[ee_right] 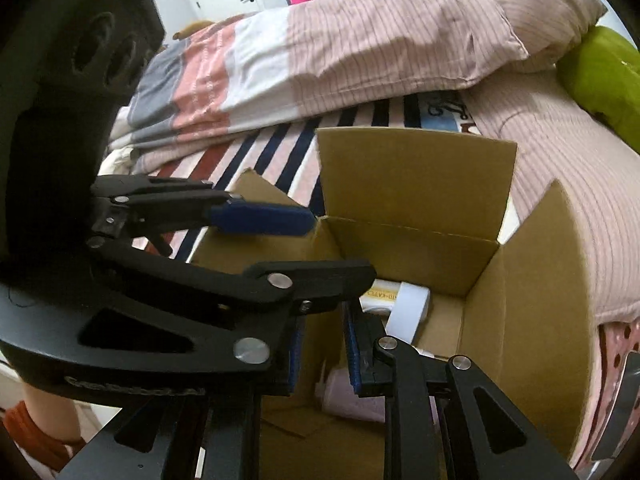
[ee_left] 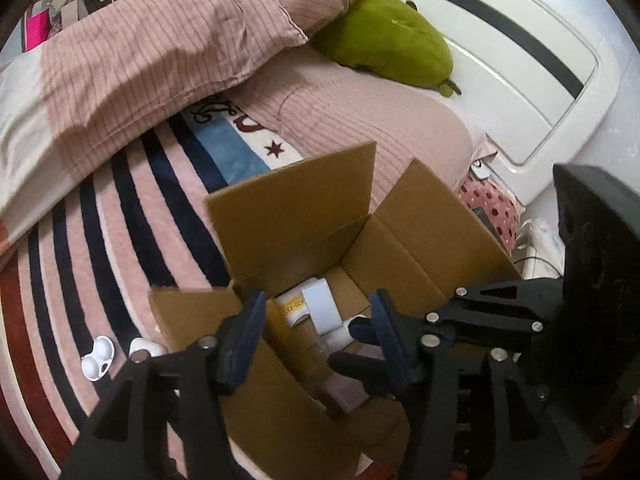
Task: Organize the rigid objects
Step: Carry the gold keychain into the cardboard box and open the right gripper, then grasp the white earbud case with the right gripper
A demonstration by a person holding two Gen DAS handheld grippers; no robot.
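Two black handheld grippers hang over an open cardboard box [ee_left: 404, 240] on a striped bedspread [ee_left: 120, 216]. The left gripper [ee_left: 316, 332] stands partly open and empty. The right gripper [ee_right: 320, 344] is narrowed, holding nothing. Below their tips, white containers [ee_left: 324, 308] lie inside the box; a small white case [ee_left: 98, 358] sits outside, left of the left gripper.

Green plush [ee_left: 388, 40] beside pink striped pillow [ee_left: 168, 52]; striped blanket [ee_left: 100, 240].

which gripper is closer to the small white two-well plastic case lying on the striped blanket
Left. The left gripper hangs over the open cardboard box's near-left corner, just beside the white two-well plastic case outside it. The right gripper sits across the box, further away.
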